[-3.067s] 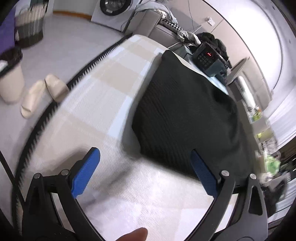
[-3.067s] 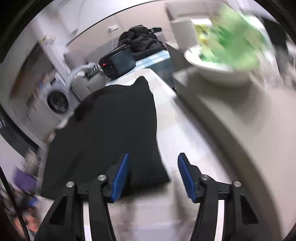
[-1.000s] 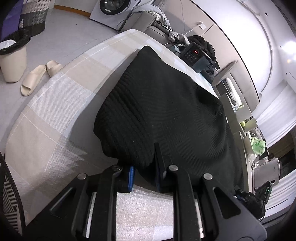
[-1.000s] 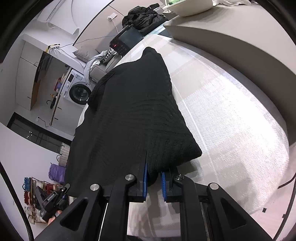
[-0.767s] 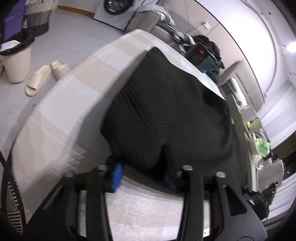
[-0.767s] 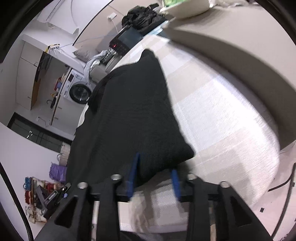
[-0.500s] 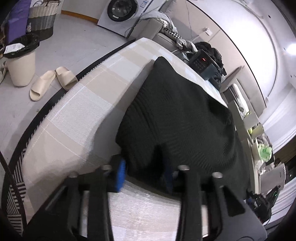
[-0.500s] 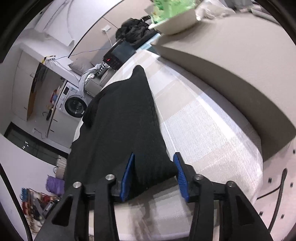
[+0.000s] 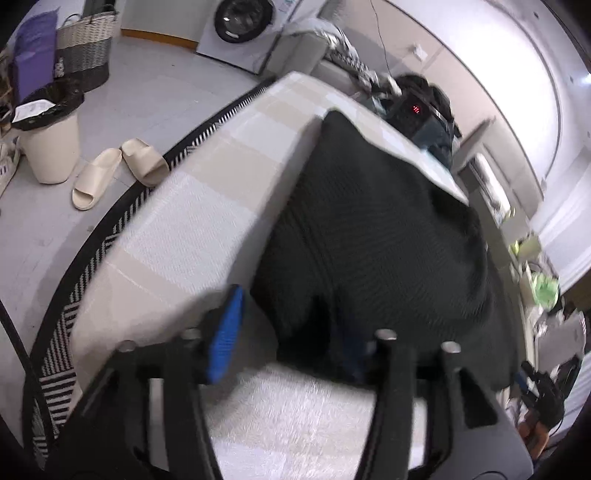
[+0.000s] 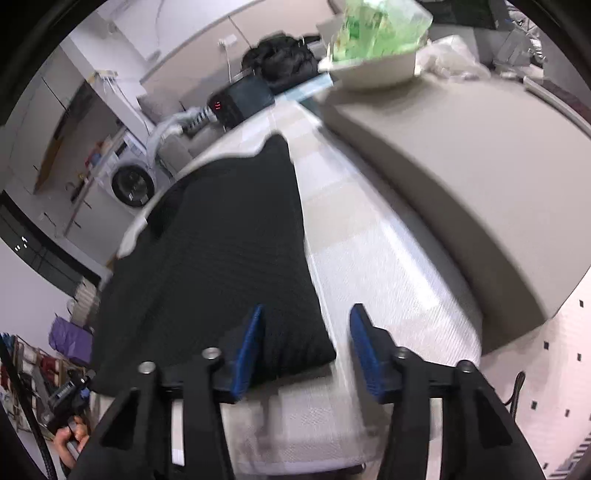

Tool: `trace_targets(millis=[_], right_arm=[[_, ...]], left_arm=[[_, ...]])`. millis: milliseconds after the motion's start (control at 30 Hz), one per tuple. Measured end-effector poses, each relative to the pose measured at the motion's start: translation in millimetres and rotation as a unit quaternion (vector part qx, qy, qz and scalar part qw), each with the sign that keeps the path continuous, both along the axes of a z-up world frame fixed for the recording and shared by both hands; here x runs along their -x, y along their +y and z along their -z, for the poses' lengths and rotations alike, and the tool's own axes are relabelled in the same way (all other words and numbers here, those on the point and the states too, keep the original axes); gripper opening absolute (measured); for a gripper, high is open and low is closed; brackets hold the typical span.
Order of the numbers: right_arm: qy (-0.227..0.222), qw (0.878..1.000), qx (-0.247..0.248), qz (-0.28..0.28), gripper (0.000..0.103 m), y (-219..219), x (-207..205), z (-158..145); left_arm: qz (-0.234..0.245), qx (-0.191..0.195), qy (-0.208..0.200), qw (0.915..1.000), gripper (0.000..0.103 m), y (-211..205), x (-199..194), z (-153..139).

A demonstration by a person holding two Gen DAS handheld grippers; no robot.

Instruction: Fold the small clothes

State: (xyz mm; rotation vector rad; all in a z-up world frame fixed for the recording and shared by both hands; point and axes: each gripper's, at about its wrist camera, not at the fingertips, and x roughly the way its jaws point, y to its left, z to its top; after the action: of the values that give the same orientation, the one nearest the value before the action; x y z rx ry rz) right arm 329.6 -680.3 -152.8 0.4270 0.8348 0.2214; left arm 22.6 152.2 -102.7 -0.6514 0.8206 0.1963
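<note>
A black knitted garment (image 9: 369,240) lies folded flat on the table's checked cloth (image 9: 184,229). My left gripper (image 9: 288,343) is at its near left corner. Its jaws are opening, the corner lies loose between the blue pads (image 9: 225,332), and neither pad presses on it. In the right wrist view the same garment (image 10: 221,258) stretches away from me. My right gripper (image 10: 306,350) straddles its near right corner. Those jaws are opening too, and the knit rests beside the left pad (image 10: 249,347) without being pinched.
Slippers (image 9: 122,170), a bin (image 9: 48,144), a woven basket (image 9: 85,48) and a washing machine (image 9: 240,14) are on the floor to the left. A black device with a red display (image 9: 413,110) sits past the table. A grey raised surface (image 10: 461,166) with a bowl (image 10: 376,70) borders the right.
A second ago both grippers were shut on the garment's near corners. Both have since parted their jaws and let the corners drop onto the cloth. The right one has also lifted a little.
</note>
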Motion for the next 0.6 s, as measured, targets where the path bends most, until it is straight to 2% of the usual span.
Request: trace_targets(millis=[133,200,267,333,367,400,500,600], right_arm=[[-0.005,1.0,0.002,-0.002,0.056,-7,-14,-7],[-0.002,1.0,0.001,-0.006,0.056,-6,-25,-8],[-0.001,1.0,-0.003,-0.013,0.058,-1,-39,-10],[-0.006,1.0,-0.002,-0.023,0.065,7,-53,-14],[-0.006,1.0,0.004,-0.028,0.068,12,-61,-17],[-0.009,0.999,0.009,-0.035,0.074,18,-67,-20],[-0.028,0.997,0.023,-0.062,0.087,38,-85,-32],[-0.029,0.996,0.028,-0.076,0.088,50,-101,-39]], left_arm=[[-0.019,0.004,-0.013,0.9997,0.064,12,-9,-7],[-0.012,0.007,-0.011,0.9998,0.081,20,-26,-12],[-0.008,0.006,-0.016,0.9998,0.085,24,-44,-19],[-0.006,-0.002,-0.029,0.9996,0.089,27,-63,-24],[-0.004,-0.005,-0.031,0.9995,0.099,26,-72,-26],[-0.006,-0.006,-0.028,0.9996,0.101,27,-81,-25],[0.001,0.006,-0.021,0.9998,0.101,26,-110,-21],[0.011,0.004,0.007,0.9999,0.101,18,-135,-14]])
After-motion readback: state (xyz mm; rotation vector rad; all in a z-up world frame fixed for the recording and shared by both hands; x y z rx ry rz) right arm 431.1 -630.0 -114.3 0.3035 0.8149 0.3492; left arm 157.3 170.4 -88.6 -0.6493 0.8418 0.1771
